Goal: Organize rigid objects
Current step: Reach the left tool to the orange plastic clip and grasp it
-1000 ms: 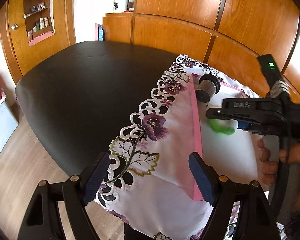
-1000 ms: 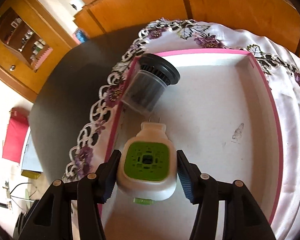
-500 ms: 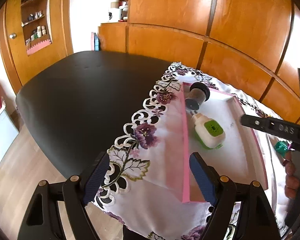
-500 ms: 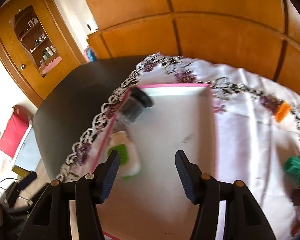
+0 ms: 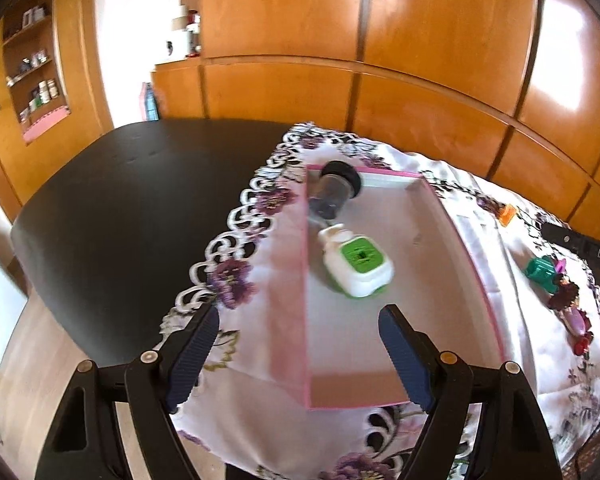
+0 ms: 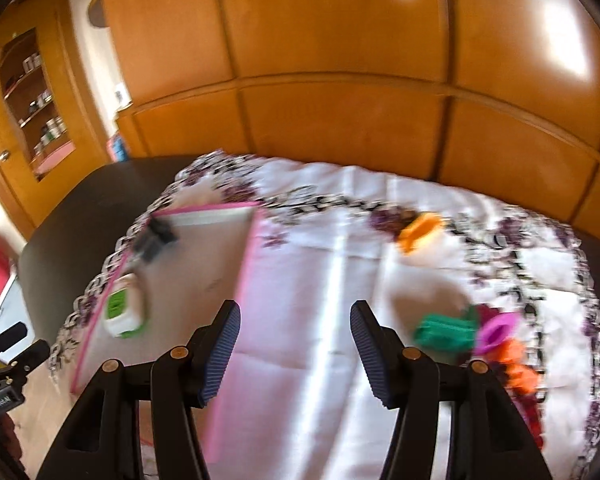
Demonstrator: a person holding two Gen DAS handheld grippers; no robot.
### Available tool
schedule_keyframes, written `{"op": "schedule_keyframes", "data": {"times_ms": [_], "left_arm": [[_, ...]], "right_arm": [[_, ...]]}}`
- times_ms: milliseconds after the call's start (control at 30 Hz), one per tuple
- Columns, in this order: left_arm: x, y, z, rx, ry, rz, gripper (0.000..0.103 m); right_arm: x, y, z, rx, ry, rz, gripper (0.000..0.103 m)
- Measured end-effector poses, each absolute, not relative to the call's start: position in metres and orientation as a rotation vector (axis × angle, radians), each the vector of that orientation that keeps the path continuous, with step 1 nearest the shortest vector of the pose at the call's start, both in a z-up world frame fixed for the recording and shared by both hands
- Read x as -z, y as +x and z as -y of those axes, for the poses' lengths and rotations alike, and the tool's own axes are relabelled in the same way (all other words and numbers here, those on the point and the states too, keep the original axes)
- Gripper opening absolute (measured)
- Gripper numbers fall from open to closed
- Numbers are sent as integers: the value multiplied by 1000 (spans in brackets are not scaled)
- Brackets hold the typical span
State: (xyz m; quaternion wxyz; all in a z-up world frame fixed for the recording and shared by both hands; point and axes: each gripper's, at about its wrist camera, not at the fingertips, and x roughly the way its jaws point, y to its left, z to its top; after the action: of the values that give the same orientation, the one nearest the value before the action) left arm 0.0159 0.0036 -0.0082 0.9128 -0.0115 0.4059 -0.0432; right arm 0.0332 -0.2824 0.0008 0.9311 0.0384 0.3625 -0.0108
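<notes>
A pink-rimmed tray lies on the embroidered cloth. In it are a white plug-in device with a green face and a black-lidded jar on its side. My left gripper hangs open above the tray's near end, with nothing between its fingers. In the right wrist view my right gripper is open and empty above the bare cloth, just right of the tray. The device and the jar lie off to its left. A green piece, a magenta piece and an orange piece lie to its right.
The white cloth covers part of a black table that drops to the floor on the left. Wooden panelling stands behind. More small red and orange pieces crowd the cloth's right edge.
My right gripper let go of the white and green device in the tray, drew back and swung right over the cloth. The left gripper shifted right, towards the tray's near end.
</notes>
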Motion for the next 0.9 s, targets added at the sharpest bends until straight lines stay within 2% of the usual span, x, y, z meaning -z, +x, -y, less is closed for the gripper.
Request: {"op": "schedule_keyframes", "data": {"times_ms": [367, 500, 567, 767, 900], "left_arm": [[-4, 34, 67, 220, 119, -815, 82], [-15, 50, 104, 304, 176, -802, 82], [-18, 61, 126, 342, 203, -798, 78], [-11, 103, 209, 457, 291, -838, 77], [3, 129, 264, 519, 352, -873, 73]], "right_arm": [[-2, 8, 416, 327, 145, -680, 58], [19, -9, 471, 444, 310, -676, 58], [22, -11, 485, 459, 384, -687, 58], [20, -14, 494, 426, 454, -658, 58], [20, -14, 494, 414, 473, -670, 58]]}}
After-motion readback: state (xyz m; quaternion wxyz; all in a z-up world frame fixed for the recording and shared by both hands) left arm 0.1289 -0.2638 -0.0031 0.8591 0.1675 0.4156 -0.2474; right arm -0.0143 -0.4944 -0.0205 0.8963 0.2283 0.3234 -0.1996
